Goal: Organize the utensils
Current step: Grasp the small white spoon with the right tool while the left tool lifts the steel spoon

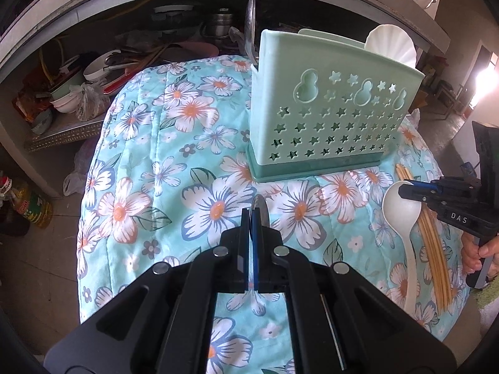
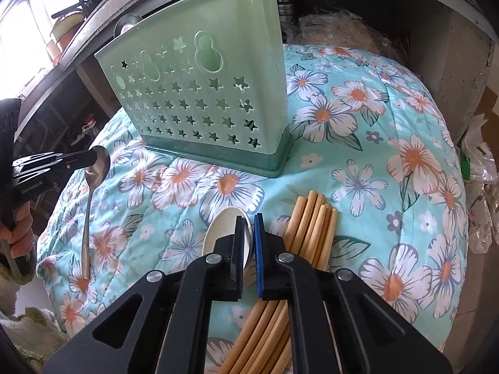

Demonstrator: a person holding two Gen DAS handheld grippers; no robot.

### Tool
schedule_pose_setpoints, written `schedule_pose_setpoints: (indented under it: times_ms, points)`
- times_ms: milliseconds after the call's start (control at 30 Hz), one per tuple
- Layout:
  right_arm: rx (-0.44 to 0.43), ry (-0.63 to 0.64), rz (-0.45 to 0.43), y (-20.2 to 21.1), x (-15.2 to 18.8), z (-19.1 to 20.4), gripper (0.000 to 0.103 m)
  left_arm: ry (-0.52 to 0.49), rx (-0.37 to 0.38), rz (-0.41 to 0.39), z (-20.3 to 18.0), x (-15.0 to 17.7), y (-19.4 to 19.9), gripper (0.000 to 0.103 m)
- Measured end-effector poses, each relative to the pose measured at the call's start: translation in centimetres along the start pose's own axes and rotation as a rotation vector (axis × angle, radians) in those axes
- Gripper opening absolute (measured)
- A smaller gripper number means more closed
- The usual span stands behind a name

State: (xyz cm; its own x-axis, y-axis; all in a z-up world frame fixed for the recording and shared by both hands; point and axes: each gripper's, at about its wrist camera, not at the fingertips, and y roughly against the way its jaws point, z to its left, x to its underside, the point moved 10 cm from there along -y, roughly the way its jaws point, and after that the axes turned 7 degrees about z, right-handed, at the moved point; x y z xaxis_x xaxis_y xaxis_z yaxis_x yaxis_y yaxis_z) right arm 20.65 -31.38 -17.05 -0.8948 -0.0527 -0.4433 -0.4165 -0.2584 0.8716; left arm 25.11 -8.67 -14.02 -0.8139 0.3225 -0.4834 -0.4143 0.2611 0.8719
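A metal spoon and a white ladle already stood in the holder (image 1: 327, 106). The left hand-held gripper (image 1: 252, 215) clamped a steel spoon (image 2: 93, 187) by its bowl in front of the holder; the right hand-held gripper (image 2: 249, 227) pinched the white spoon (image 1: 402, 218) there, beside the waiting chopsticks (image 2: 312, 227).

- "DAS": white capitals on the black body of the right gripper (image 1: 405, 187), seen from the left wrist view.
- "GenRobot.AI": small white lettering on the black body of the left gripper (image 2: 103, 155), seen from the right wrist view.
- Oil bottle (image 1: 31, 212) on the floor at left: red and green label with printing, too blurred to read.
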Motion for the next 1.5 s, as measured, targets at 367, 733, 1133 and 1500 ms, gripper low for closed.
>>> schedule_pose_setpoints:
  times_ms: [367, 733, 1133, 1500]
  points:
    - [0.004, -0.044, 0.012, -0.7, 0.3, -0.4, 0.007, -0.023, -0.045, -0.001, -0.2, 0.0, 0.2, 0.001]
    - [0.05, -0.016, -0.038, 2.0, 0.2, 1.1, 0.006, -0.031, -0.059, -0.008, -0.2, 0.0, 0.6, 0.001]
    - [0.085, -0.018, -0.161, 7.1, -1.0, 1.9, 0.006, -0.036, -0.067, -0.019, -0.2, 0.0, 1.0, 0.001]
    - [0.097, -0.04, -0.257, 11.2, -1.3, 2.1, 0.006, -0.039, -0.072, -0.038, -0.5, 0.2, 1.9, 0.001]
